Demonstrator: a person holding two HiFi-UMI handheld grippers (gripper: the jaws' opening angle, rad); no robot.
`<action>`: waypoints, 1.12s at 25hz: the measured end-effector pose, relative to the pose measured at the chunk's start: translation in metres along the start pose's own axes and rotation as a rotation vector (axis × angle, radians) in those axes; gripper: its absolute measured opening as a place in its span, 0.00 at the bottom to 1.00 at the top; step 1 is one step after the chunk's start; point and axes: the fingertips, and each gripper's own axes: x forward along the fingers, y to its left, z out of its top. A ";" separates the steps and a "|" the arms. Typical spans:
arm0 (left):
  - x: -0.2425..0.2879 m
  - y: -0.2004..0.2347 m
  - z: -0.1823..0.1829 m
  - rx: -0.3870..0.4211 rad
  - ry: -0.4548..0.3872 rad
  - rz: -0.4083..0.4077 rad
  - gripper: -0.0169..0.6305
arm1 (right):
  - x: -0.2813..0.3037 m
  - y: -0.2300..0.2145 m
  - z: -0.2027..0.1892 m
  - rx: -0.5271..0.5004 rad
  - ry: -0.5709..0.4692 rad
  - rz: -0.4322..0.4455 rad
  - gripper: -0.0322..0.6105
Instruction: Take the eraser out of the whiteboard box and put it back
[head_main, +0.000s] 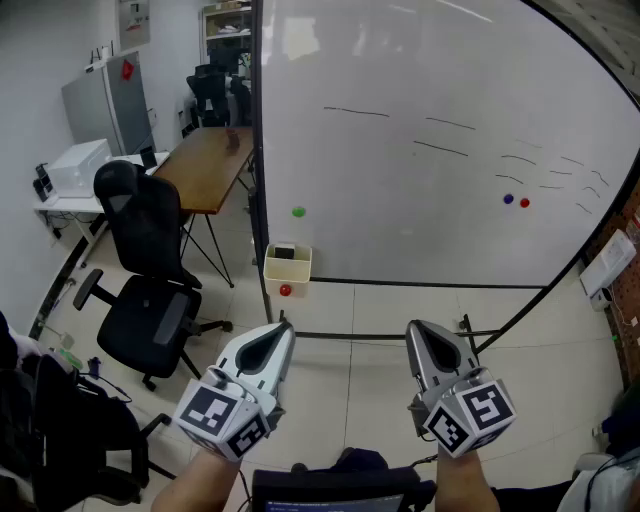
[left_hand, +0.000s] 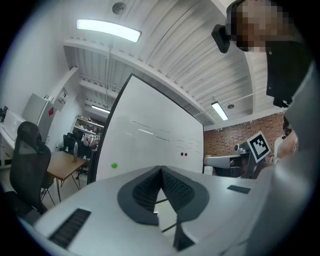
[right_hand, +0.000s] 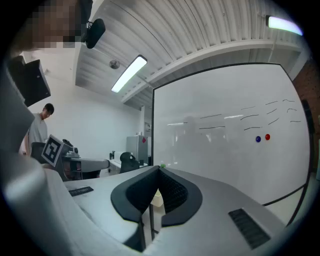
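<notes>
While the eraser sits in the whiteboard box at the lower left of the whiteboard, the reach for it looks not yet begun. The left gripper and right gripper are held level, near the person and well apart from the box, fingers closed together on nothing. Next, one gripper must likely approach the box and spread its fingers around the eraser.
</notes>
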 end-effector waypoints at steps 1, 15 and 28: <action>0.002 0.006 -0.001 0.000 0.002 0.004 0.08 | 0.007 0.000 -0.001 0.002 0.003 -0.002 0.08; 0.058 0.081 0.013 0.037 0.020 0.069 0.08 | 0.116 -0.019 0.005 0.044 -0.035 0.088 0.08; 0.123 0.158 0.029 0.070 0.013 0.152 0.08 | 0.220 -0.043 -0.005 0.071 -0.015 0.189 0.08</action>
